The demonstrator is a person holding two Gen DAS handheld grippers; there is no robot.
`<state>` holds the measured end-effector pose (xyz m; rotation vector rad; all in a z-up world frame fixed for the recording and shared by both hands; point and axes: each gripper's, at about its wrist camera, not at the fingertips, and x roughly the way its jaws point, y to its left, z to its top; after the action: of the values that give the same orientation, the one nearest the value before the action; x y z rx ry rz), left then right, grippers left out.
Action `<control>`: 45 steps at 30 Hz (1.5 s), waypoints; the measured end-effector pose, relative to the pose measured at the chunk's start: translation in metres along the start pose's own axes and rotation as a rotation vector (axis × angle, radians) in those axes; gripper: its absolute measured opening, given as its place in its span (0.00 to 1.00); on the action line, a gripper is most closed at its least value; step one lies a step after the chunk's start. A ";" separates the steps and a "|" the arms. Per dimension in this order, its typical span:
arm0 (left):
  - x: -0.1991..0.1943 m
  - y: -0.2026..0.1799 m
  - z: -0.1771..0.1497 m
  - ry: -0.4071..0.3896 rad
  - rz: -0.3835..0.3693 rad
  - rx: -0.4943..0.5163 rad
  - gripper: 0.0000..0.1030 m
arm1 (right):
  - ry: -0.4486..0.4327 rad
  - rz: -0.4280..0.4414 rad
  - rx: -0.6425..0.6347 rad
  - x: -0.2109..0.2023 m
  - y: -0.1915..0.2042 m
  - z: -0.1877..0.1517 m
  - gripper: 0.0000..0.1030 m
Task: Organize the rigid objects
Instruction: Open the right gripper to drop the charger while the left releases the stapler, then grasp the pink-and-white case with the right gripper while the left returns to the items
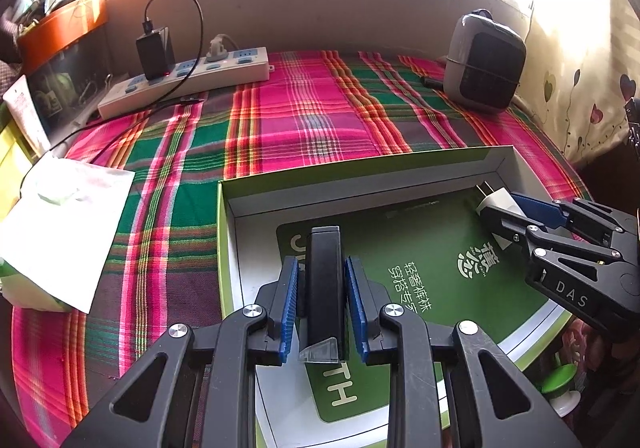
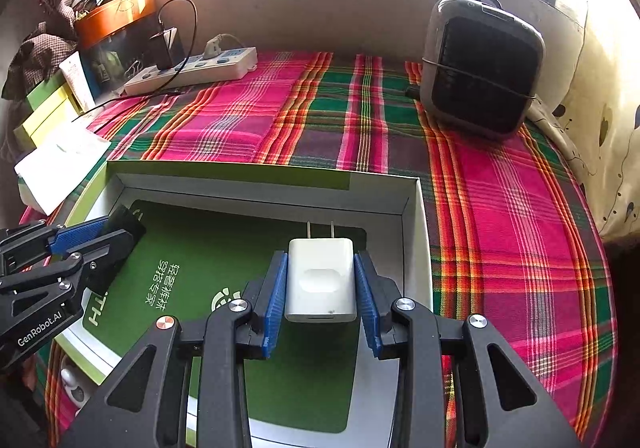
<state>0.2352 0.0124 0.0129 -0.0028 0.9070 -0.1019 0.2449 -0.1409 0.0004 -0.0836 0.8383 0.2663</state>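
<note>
Left gripper (image 1: pixel 322 288) clamped on black block (image 1: pixel 325 280), right gripper (image 2: pixel 322 288) clamped on white charger (image 2: pixel 321 280); both over box (image 2: pixel 416 216), charger prongs toward far edge

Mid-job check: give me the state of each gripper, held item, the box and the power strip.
left gripper: shut on black bar, over the box.
right gripper: shut on white charger, prongs forward.
green box: open, lidless.
power strip: black adapter and white plug inserted.

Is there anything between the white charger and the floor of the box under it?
Nothing visible. The right gripper holds the white charger over a bare part of the green box floor.
</note>
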 end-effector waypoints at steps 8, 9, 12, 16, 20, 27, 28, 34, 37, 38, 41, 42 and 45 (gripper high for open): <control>-0.008 0.000 0.000 -0.011 0.009 -0.009 0.28 | -0.029 0.007 0.019 -0.009 -0.002 -0.001 0.48; -0.010 0.001 0.000 -0.013 0.003 -0.014 0.28 | -0.032 0.009 0.023 -0.011 -0.003 -0.002 0.49; -0.018 0.000 -0.001 -0.025 -0.002 -0.018 0.32 | -0.041 0.014 0.032 -0.017 -0.003 -0.002 0.49; -0.030 -0.002 -0.005 -0.040 -0.005 -0.017 0.32 | -0.062 0.014 0.034 -0.030 -0.001 -0.006 0.49; -0.043 -0.003 -0.009 -0.054 -0.010 -0.014 0.33 | -0.074 0.014 0.030 -0.043 0.001 -0.010 0.49; -0.069 0.001 -0.019 -0.091 -0.016 -0.027 0.33 | -0.101 0.013 0.050 -0.068 -0.001 -0.023 0.49; -0.073 0.002 -0.021 -0.097 -0.019 -0.031 0.33 | -0.104 0.012 0.053 -0.072 -0.002 -0.025 0.49; -0.094 0.008 -0.035 -0.127 -0.015 -0.047 0.33 | -0.131 0.006 0.082 -0.096 -0.009 -0.043 0.49; -0.101 0.009 -0.044 -0.134 -0.021 -0.048 0.33 | -0.137 0.004 0.095 -0.105 -0.013 -0.053 0.49; -0.103 0.010 -0.047 -0.134 -0.020 -0.047 0.33 | -0.138 0.001 0.097 -0.108 -0.014 -0.058 0.49; -0.107 0.013 -0.057 -0.128 -0.026 -0.064 0.33 | -0.140 -0.021 0.099 -0.115 -0.018 -0.069 0.49; -0.108 0.014 -0.060 -0.127 -0.029 -0.071 0.33 | -0.139 -0.024 0.105 -0.116 -0.019 -0.074 0.49; -0.110 0.016 -0.069 -0.125 -0.026 -0.074 0.33 | -0.130 -0.024 0.126 -0.119 -0.024 -0.085 0.49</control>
<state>0.1150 0.0414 0.0562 -0.0888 0.7859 -0.0911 0.1138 -0.2027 0.0312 0.0411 0.7227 0.1934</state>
